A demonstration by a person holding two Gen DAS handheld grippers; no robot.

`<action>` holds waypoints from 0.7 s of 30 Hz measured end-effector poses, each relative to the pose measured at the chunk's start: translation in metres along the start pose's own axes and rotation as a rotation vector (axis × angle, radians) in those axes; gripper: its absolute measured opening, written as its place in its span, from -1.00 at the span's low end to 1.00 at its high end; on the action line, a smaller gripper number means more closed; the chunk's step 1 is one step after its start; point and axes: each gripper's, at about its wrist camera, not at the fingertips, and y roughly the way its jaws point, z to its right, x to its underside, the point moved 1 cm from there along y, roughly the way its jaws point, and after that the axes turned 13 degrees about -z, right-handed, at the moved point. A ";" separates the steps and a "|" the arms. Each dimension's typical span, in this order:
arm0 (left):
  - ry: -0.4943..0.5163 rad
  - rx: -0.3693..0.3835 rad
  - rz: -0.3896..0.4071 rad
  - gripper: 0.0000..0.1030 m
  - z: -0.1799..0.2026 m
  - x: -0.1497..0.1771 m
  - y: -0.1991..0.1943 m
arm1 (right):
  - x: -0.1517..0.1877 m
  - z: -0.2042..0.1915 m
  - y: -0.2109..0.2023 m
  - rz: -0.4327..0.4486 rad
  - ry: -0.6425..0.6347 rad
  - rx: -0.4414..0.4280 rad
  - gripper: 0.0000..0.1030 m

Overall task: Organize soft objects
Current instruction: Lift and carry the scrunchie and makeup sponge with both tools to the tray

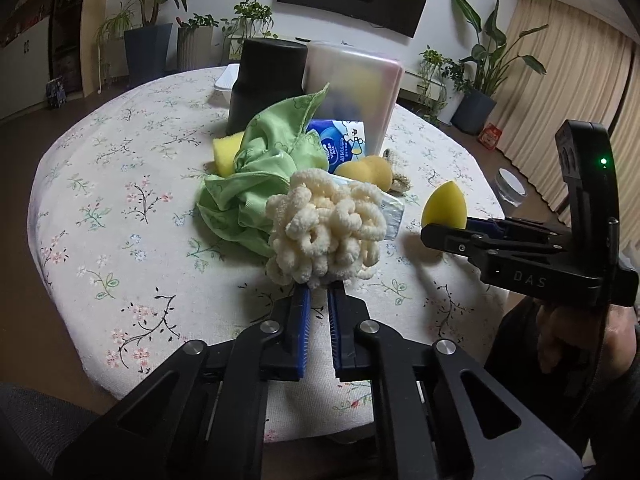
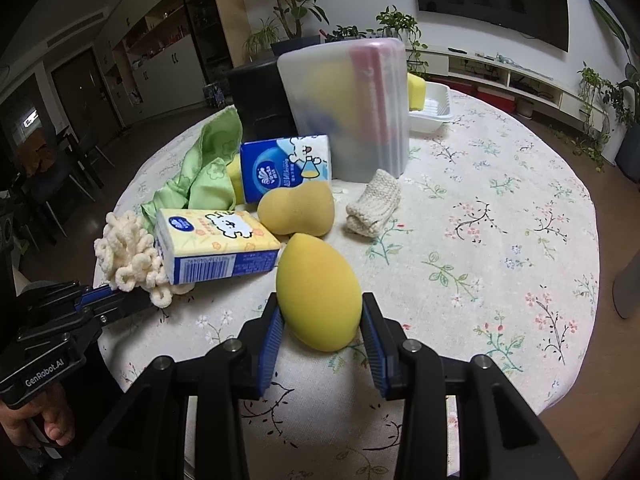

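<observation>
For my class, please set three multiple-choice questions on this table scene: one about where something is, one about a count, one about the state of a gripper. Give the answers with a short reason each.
1. Where does the knitted cloth lie?
A. On the table in front of the frosted box
B. Inside the white tray
C. On the green cloth

2. How many tissue packs are in the right wrist view?
A. One
B. Two
C. Four

3. What is the right hand-held gripper doing?
A. Hanging open over bare table
B. Closed on the green cloth
C. Holding the egg-shaped sponge

Answers:
1 A, it rests on the tablecloth by the box's base.
2 B, a blue pack stands upright and a yellow pack lies flat.
3 C, the sponge sits between both pads.
</observation>
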 end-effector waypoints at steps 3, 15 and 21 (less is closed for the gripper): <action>-0.015 0.004 -0.046 -0.67 -0.002 0.003 0.012 | 0.000 0.000 0.002 -0.010 -0.003 0.000 -0.21; 0.008 -0.124 0.023 0.75 0.005 -0.010 0.010 | -0.001 -0.003 0.004 -0.013 -0.008 0.006 -0.20; 0.003 -0.138 -0.022 -0.20 0.000 -0.012 0.025 | -0.001 -0.003 0.007 -0.022 -0.012 0.014 -0.20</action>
